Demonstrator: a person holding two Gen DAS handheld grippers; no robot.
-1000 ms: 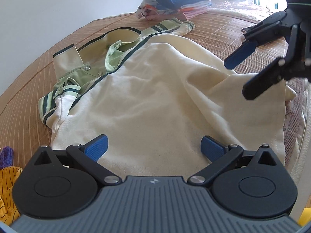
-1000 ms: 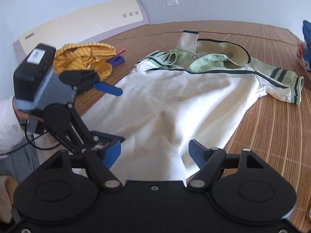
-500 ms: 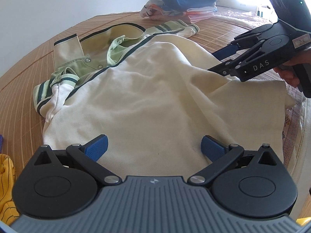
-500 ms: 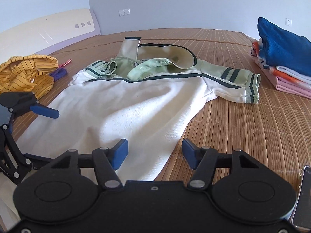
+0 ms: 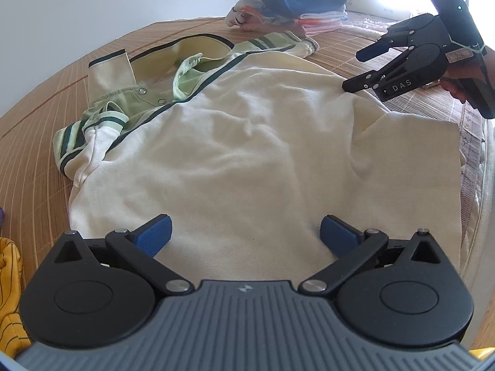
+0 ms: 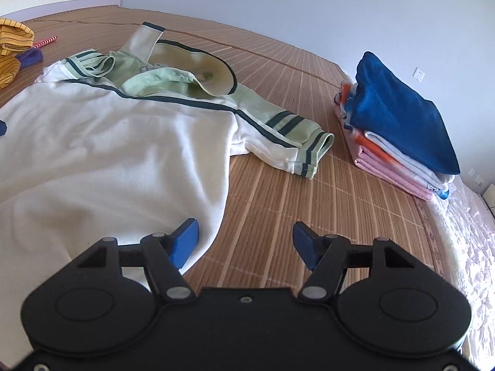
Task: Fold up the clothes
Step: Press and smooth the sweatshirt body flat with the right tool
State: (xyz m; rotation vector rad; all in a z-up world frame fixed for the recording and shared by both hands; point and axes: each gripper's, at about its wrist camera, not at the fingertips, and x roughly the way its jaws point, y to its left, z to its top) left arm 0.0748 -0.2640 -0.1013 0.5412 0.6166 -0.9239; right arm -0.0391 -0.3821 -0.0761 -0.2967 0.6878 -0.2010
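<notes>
Shirt (image 5: 241,154) lies spread, apparently back side up, on the bamboo mat (image 6: 278,191) covering the bed; collar and green-striped sleeves at the far end, hem nearest both grippers. Cream body is rumpled, with a raised crease near its right side edge in the left wrist view.

Left gripper (image 5: 246,232): jaws wide apart, holding nothing, poised low over the hem, cloth visible between the blue pads (image 5: 154,236). Whether the pads touch the fabric cannot be told.

Right gripper (image 6: 244,242): jaws wide apart, holding nothing. It hangs over the shirt's right side edge, one pad above cloth, the other above bare mat. In the left wrist view it appears near that same edge, held by a hand (image 5: 461,77).

Folded pile (image 6: 399,130), blue piece on top, sits well apart to the right of the shirt. Yellow striped garment (image 6: 12,43) lies off to the left, unfolded.

Handling, judged: knit cotton, light, soft, limp. It will drape and sag from any pinch point, and a single-layer grab risks peeling the top layer off the bottom one. The mat's ribbed texture probably gives some drag, so lifting beats sliding.

Best holds, judged: pinch both layers at the side edge, one gripper near the hem corner, the other near the shoulder seam by the right sleeve (image 6: 294,142), then carry that edge inward.
</notes>
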